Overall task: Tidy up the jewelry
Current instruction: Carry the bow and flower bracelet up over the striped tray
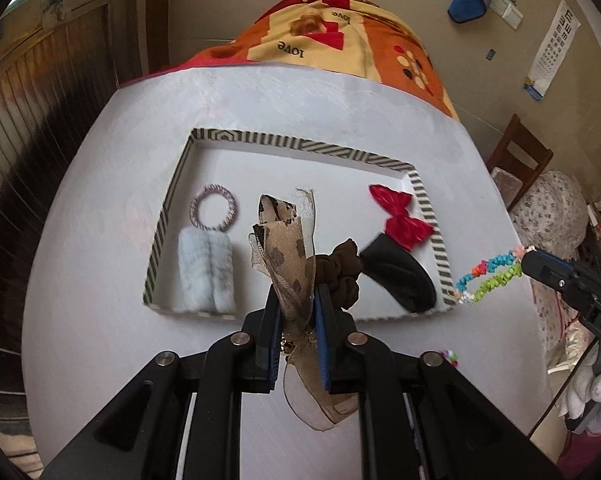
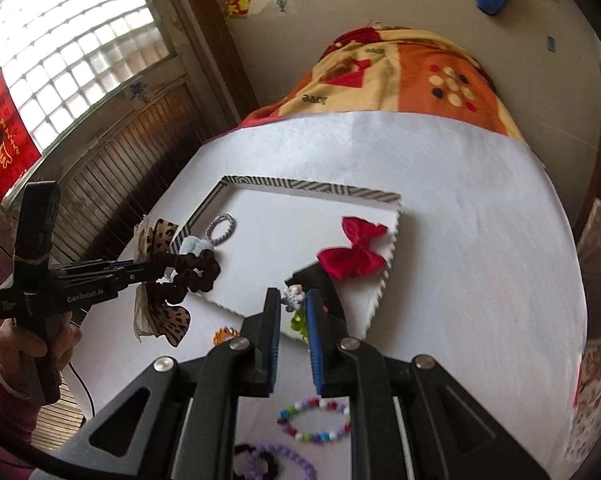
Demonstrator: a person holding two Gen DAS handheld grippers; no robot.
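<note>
On the white table (image 1: 340,112) the striped tray (image 1: 300,145) lies at twelve o'clock of the left gripper (image 1: 296,312), clamped on a leopard ribbon scrunchie (image 1: 290,256), while the right gripper (image 2: 293,312) pinches a beaded bracelet (image 1: 488,276) at the tray's three o'clock rim.

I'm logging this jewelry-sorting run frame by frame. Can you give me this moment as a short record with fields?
left gripper: shut on leopard-print bow scrunchie, held above the tray's near edge
right gripper: shut on colorful bead bracelet, beside the tray's right edge
tray: striped rim, white floor
in tray: fluffy white hair tie, red bow, black piece
still on table: multicolor bead bracelet, purple bead bracelet
table: white
</note>
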